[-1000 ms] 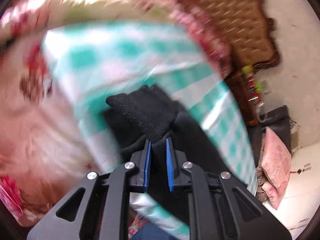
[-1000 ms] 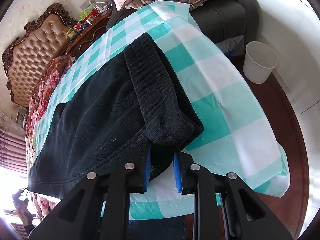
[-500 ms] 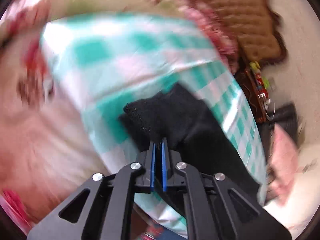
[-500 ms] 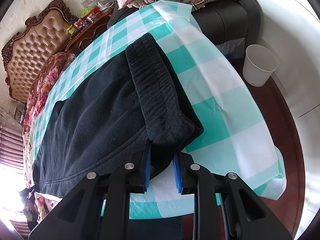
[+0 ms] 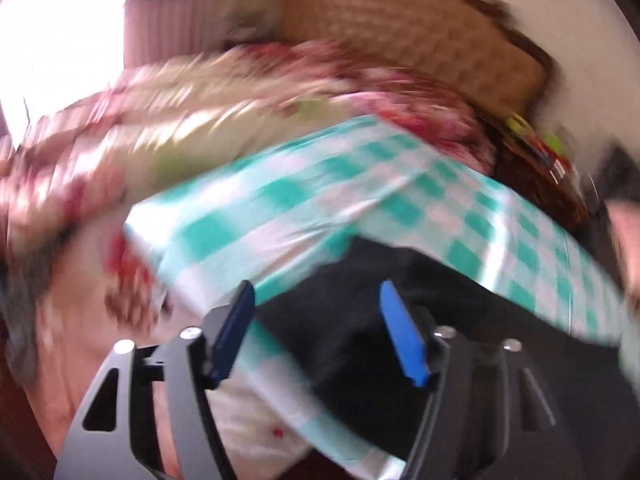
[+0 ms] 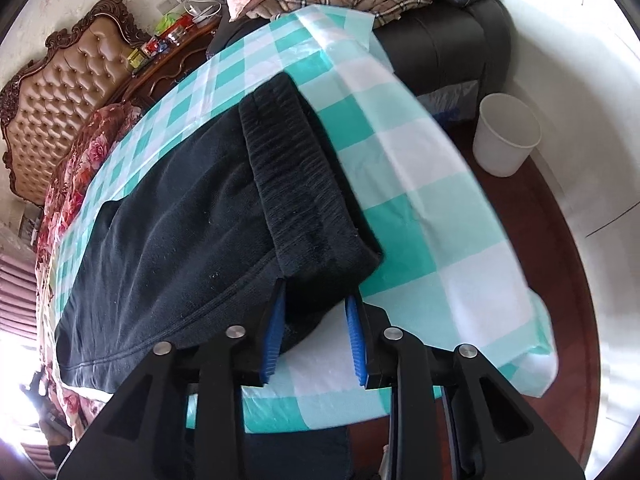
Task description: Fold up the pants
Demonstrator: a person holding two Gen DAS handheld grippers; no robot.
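Across a table draped in a glossy teal-and-white checked cloth [image 6: 404,168], a pair of black knit pants [image 6: 172,232] lies spread flat, its ribbed waistband [image 6: 296,176] folded over on top at the near end. The right gripper [image 6: 314,332] has its blue pads clamped on the near corner of that waistband fold, jaws only slightly parted around the thick fabric. The left gripper [image 5: 320,328], seen through heavy blur, has just been opening: its jaws stand wide apart above the pants [image 5: 360,320], with no cloth pinched between them. Beyond the table sit a tufted brown headboard [image 6: 56,92], a floral bedspread [image 6: 76,160] and a white plastic bin [image 6: 506,134] on the dark floor.
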